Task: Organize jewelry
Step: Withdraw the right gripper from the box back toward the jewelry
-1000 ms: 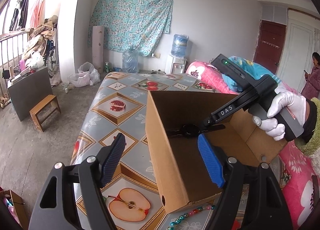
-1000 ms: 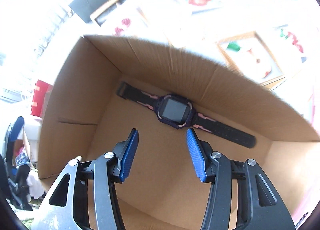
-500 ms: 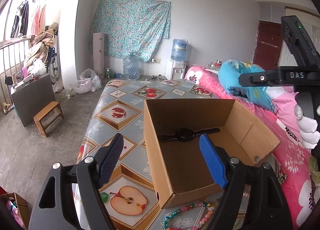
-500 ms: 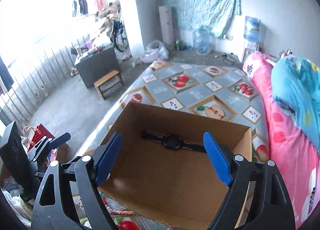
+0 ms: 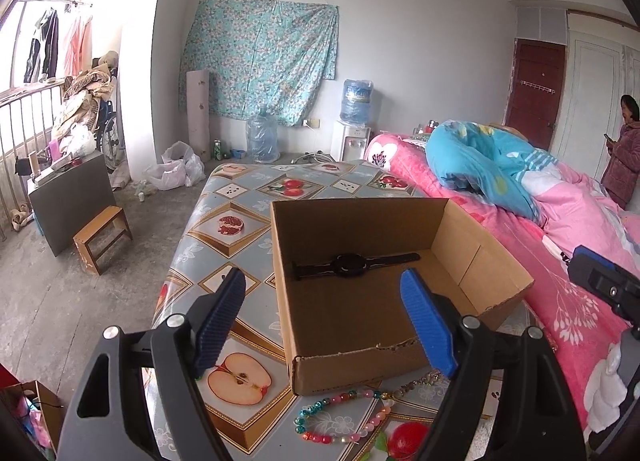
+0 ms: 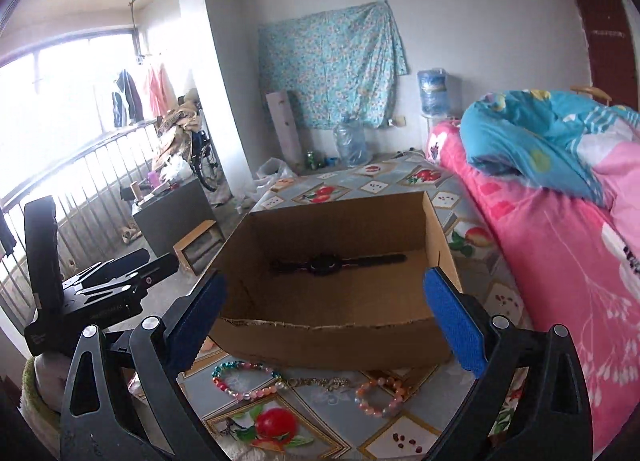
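Watch [image 6: 338, 264] flat mid-frame in cardboard box [image 6: 336, 337]: stowed. Right gripper [image 6: 338, 319] empty, jaws opening; left gripper [image 5: 324, 325] wide, empty. Bead bracelets [image 6: 244, 377] lower frame, likely next.

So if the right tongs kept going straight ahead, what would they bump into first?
Probably the cardboard box: the right tongs, empty and opening, point at its near wall. The watch lies farther in; depth is hard to judge.
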The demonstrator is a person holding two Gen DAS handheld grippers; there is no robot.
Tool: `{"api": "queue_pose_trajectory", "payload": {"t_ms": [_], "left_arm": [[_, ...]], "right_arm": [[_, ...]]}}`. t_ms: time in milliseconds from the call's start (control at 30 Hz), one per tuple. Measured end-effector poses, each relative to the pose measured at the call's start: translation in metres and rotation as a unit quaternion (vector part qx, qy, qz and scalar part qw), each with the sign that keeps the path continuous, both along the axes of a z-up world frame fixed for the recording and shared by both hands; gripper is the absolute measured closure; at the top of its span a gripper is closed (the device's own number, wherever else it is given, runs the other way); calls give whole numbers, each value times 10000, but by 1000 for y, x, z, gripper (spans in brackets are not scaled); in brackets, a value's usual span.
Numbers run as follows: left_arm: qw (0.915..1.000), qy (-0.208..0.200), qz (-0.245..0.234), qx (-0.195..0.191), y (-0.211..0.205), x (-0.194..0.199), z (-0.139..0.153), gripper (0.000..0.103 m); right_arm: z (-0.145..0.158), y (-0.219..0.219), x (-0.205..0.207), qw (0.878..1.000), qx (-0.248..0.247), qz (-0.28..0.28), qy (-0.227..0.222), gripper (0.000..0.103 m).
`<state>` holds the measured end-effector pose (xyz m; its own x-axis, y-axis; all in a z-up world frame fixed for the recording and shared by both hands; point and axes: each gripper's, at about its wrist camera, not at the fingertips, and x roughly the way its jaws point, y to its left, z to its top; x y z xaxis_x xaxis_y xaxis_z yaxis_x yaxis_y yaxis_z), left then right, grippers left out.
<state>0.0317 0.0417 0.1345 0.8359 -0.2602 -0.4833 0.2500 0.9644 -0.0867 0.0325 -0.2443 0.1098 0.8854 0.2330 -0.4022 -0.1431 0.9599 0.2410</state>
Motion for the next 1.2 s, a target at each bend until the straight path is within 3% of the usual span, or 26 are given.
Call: {"api": "queue_pose_trajectory", "payload": {"t_ms": [367, 567, 867, 1200], "left_arm": [[9991, 331, 23, 276, -33, -23, -25, 25], [9972, 513, 33, 539, -45, -34, -42, 25], [9932, 812, 190, 811, -46, -48, -66, 25], [9899, 1093, 336, 831, -48, -49, -93, 25]], "right_arm": [[-90, 2, -46, 9990, -60, -334, 284, 9], [-119, 8, -54, 9987, -231, -356, 287, 9], [-152, 9, -53, 9978, -74, -317, 574, 9], [-155, 10, -59, 9981, -143, -238, 545, 9]]}}
